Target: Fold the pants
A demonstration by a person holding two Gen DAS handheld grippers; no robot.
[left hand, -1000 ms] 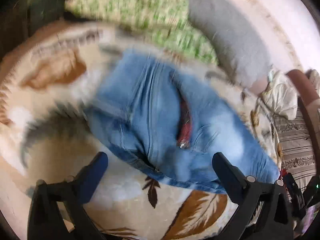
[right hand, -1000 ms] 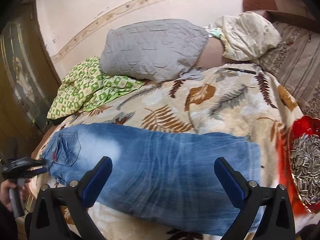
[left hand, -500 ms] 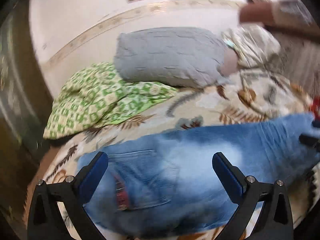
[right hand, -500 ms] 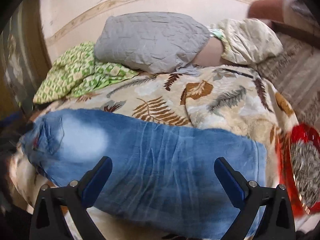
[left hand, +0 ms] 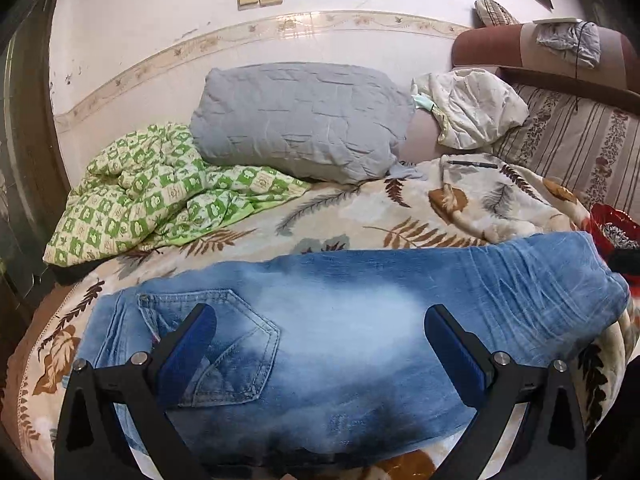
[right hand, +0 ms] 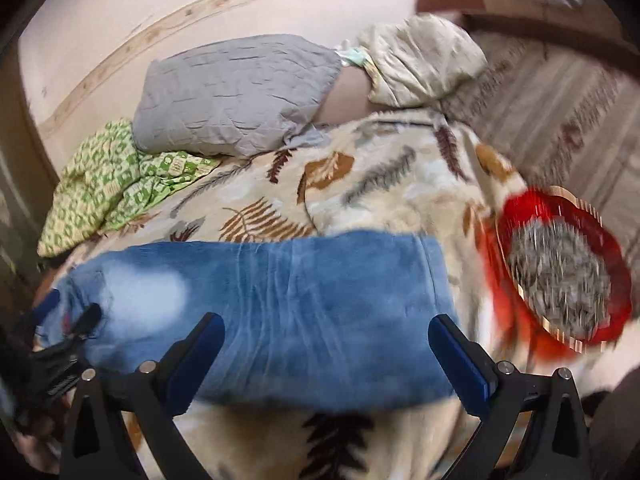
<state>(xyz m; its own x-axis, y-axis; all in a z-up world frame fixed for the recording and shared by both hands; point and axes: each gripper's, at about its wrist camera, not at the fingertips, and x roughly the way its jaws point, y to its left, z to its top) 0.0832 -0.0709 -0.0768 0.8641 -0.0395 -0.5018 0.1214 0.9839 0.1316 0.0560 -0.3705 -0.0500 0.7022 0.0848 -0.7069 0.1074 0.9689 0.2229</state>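
Observation:
Blue jeans [left hand: 360, 312] lie folded lengthwise across a leaf-print blanket [left hand: 360, 216], waist and back pocket [left hand: 224, 344] at the left, leg ends at the right. My left gripper [left hand: 320, 344] hovers open over the waist half, nothing between its blue pads. In the right wrist view the same jeans [right hand: 280, 288] stretch across the bed. My right gripper [right hand: 326, 352] is open above their near edge and leg half. The left gripper [right hand: 64, 356] shows there at the far left by the waist.
A grey pillow [left hand: 300, 120] and a green checked quilt [left hand: 160, 192] lie at the back by the wall. A red dish of sunflower seeds [right hand: 560, 276] sits right of the leg ends. A cream pillow [left hand: 472, 108] and a striped sofa [left hand: 580, 148] stand at the right.
The left gripper has swung up from a close look at the waist to a level view across the jeans. The right gripper has shifted toward the leg end, its view now blurred.

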